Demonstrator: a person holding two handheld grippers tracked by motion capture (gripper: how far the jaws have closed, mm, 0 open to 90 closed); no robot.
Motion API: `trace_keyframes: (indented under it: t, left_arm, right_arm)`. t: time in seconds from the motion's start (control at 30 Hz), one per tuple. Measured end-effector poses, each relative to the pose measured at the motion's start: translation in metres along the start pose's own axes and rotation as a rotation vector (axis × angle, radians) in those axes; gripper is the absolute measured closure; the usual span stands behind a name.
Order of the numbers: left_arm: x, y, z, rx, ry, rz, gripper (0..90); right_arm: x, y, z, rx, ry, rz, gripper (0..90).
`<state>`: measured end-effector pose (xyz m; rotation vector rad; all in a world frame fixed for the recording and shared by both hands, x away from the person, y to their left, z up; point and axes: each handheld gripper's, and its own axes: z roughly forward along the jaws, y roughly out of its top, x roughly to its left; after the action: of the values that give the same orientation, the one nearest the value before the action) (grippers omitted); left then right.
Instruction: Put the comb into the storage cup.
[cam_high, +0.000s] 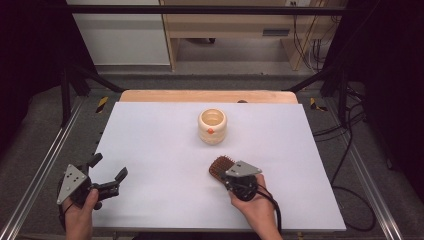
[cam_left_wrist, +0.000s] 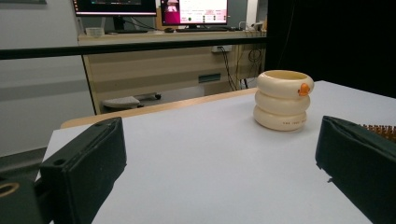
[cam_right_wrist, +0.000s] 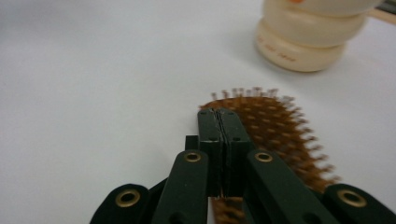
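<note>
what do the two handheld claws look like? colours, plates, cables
Both are black two-jaw units. The left claw carries a grey three-cornered plate with small holes; its jaws end in flat, black, block-like pads. The right claw has a similar grey plate, brass-coloured pivot rivets on its black links, and a black cable trailing back past the wrist.

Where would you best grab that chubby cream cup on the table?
Probably at the rim, from above: the cream cup stands upright and open-topped, so one jaw can go inside, one outside. The left gripper is open; its ringed wall may be too wide to span.
</note>
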<state>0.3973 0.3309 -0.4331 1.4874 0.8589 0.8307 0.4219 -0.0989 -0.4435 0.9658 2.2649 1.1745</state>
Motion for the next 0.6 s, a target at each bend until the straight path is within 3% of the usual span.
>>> trace_keyframes:
  t: [0.17, 0.4, 0.47, 0.57, 0.6]
  left_arm:
    - [-0.001, 0.000, 0.000, 0.003, -0.001, 0.004, 2.0]
    - [0.000, 0.000, 0.000, 0.002, 0.000, 0.004, 2.0]
    - [0.000, 0.000, 0.000, 0.002, 0.000, 0.002, 2.0]
    - [0.000, 0.000, 0.000, 0.001, 0.001, 0.001, 2.0]
    - [0.000, 0.000, 0.000, 0.001, 0.000, 0.001, 2.0]
  right_arm:
    - [-0.032, -0.013, -0.033, -0.035, -0.048, 0.055, 87.8]
    - [-0.050, -0.025, -0.049, -0.032, -0.085, 0.088, 77.8]
    - [-0.053, -0.030, -0.051, -0.009, -0.098, 0.094, 65.2]
    - [-0.055, -0.032, -0.051, 0.009, -0.092, 0.096, 56.5]
    - [-0.055, -0.034, -0.051, 0.036, -0.096, 0.093, 45.5]
